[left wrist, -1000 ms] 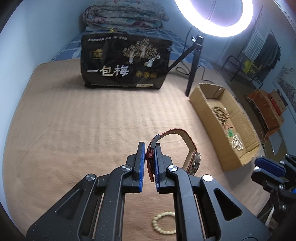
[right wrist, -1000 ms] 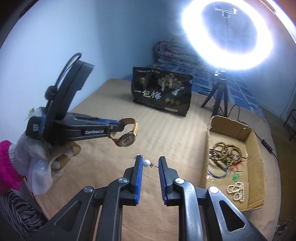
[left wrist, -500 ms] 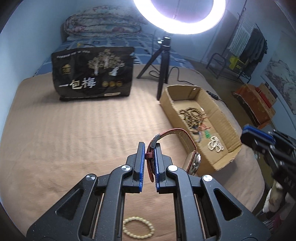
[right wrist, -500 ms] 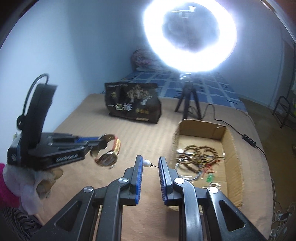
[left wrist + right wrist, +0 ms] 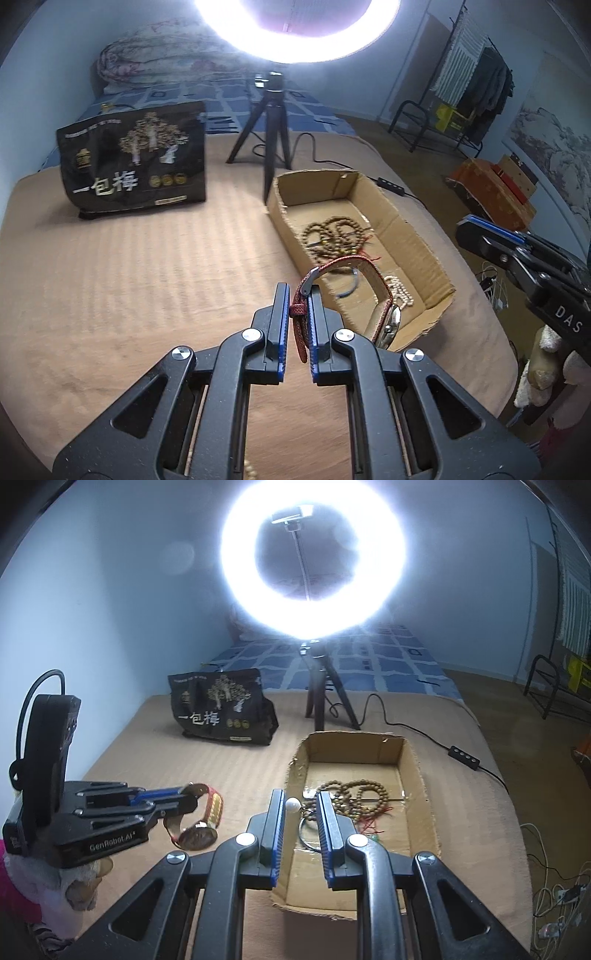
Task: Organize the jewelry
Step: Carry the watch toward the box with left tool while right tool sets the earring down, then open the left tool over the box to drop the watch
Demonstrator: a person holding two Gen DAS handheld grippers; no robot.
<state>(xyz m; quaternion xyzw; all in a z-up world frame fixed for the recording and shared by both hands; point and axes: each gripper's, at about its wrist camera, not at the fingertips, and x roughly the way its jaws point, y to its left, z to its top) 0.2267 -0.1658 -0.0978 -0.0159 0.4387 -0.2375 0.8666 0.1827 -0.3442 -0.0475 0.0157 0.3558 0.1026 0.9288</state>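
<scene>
My left gripper (image 5: 296, 295) is shut on the red strap of a wristwatch (image 5: 373, 291), held in the air just left of the cardboard box (image 5: 436, 295). The watch (image 5: 201, 823) also shows in the right wrist view, hanging from the left gripper (image 5: 184, 797). My right gripper (image 5: 300, 805) hovers over the near end of the box (image 5: 406, 749) with a small white pearl earring (image 5: 292, 805) against its left finger. The box holds brown bead strings (image 5: 354, 794), a white bead bracelet (image 5: 400, 291) and a thin ring.
A ring light on a tripod (image 5: 317, 698) stands behind the box, its cable (image 5: 461, 755) running right. A black printed bag (image 5: 221, 712) stands at the back left. A beige bead bracelet (image 5: 251, 470) lies on the tan blanket under the left gripper.
Both grippers have swung right toward the box. The watch now hangs close to the box's left wall, and the right gripper with the pearl has moved over the box's near end.
</scene>
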